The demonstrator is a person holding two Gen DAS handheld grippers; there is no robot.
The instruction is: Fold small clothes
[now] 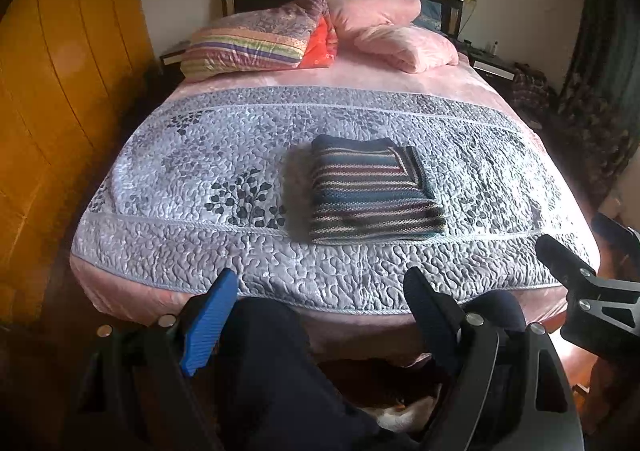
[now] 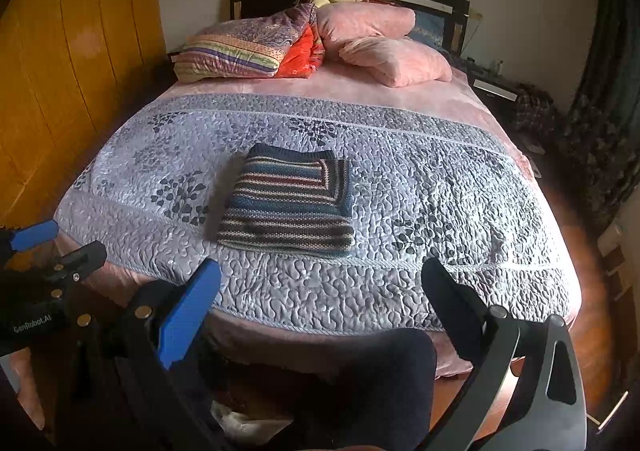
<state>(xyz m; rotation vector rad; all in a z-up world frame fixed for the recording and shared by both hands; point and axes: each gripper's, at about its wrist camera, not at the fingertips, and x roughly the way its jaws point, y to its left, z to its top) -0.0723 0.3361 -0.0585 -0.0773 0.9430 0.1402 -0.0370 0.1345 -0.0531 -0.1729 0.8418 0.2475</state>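
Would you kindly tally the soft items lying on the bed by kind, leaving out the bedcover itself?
Folded striped knit garment: 1
Pink pillows: 2
Striped patterned pillow: 1
Orange-red cushion: 1
Total: 5

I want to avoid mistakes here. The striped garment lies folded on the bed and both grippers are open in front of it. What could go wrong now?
1. The striped garment is a thick stack; pinching one layer may undo the fold.
2. The left gripper and right gripper hang close together and might collide.
3. The quilt might get pinched too.
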